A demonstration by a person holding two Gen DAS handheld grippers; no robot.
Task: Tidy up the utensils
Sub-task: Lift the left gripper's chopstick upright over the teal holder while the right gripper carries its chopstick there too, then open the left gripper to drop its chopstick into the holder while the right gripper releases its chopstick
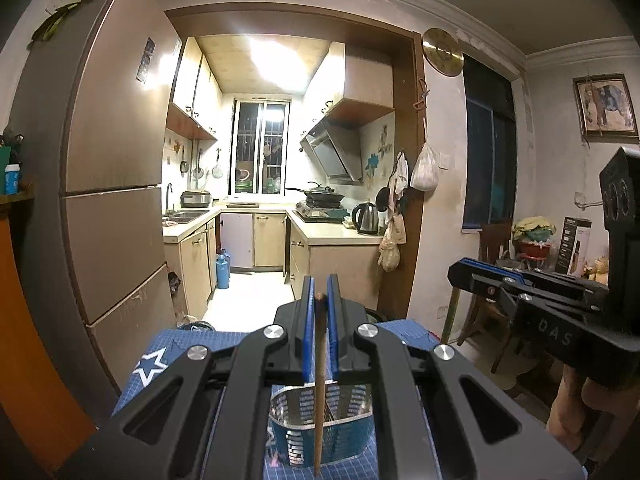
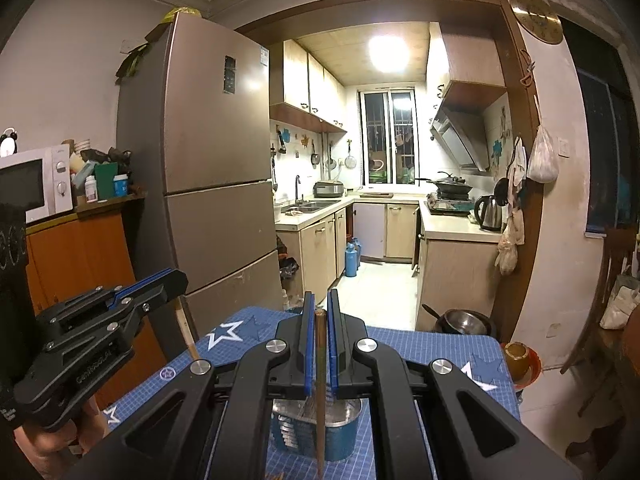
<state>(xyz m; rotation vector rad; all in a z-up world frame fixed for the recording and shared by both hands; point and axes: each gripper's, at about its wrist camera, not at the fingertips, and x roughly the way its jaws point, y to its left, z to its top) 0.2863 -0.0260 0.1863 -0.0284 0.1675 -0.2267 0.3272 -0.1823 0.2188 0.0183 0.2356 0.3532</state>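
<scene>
kitchen behind; both tongs [image 1: 320,292] [image 2: 319,308] pinch, seemingly, chopsticks [image 1: 319,392].

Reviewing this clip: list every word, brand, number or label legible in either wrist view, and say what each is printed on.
"DAS": white letters on the black body of the right claw, seen from the left wrist view.
"GenRoboAI", faint and only partly legible: on the body of the left claw, right wrist view.
Too small or blurred to read: the box by the chairs, the fridge stickers, the bottles beside the microwave, the clock face.
</scene>
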